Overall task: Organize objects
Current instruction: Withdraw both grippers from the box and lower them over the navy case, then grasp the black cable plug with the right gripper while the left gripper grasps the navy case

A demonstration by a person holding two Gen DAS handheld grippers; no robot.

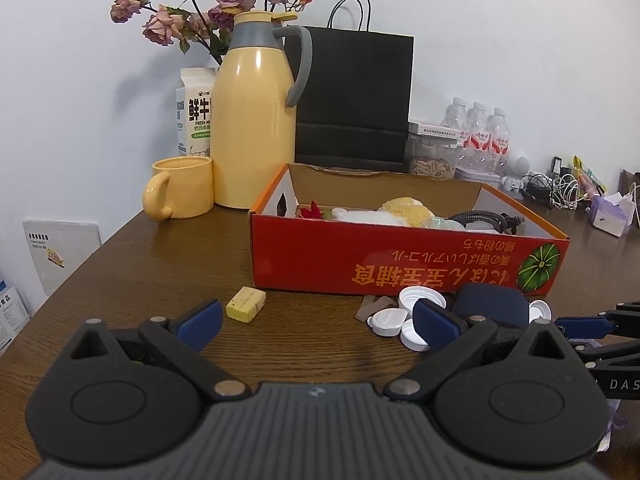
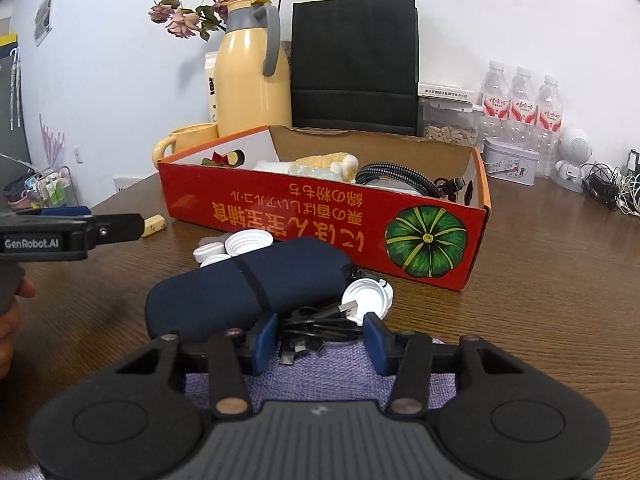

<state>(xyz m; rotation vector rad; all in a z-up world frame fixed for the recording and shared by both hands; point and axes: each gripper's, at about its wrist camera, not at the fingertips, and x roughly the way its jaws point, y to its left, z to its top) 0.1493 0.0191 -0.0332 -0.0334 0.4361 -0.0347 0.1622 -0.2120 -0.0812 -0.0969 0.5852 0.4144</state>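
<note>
A brown wooden table (image 1: 160,264) stands against a white wall. Near the middle sits a red box (image 2: 320,216) with an open top, printed with a green pumpkin. Inside it lie a yellow plush (image 2: 328,164), a braided black cable (image 2: 396,180) and a red flower (image 1: 311,211).

In front of the box, toward the near edge, loose things lie together: a navy pouch (image 2: 240,288), several white caps (image 1: 422,300) beside and partly under it, and a tangle of black USB cable (image 2: 320,320). A yellow block (image 1: 245,304) lies apart from them, left of the pile and just before the box's left corner.

The left gripper (image 1: 316,320) hovers over bare table with its blue fingers spread wide and nothing between them. The right gripper (image 2: 320,340) is low over a lilac cloth (image 2: 320,380) at the near edge, fingers apart on either side of the USB cable's plugs, not pinching.

Along the far edge stand a yellow jug (image 1: 252,120), a yellow mug (image 1: 180,188), a milk carton (image 1: 194,112), dried roses (image 1: 208,4), a black paper bag (image 1: 354,96) and water bottles (image 2: 520,108).
</note>
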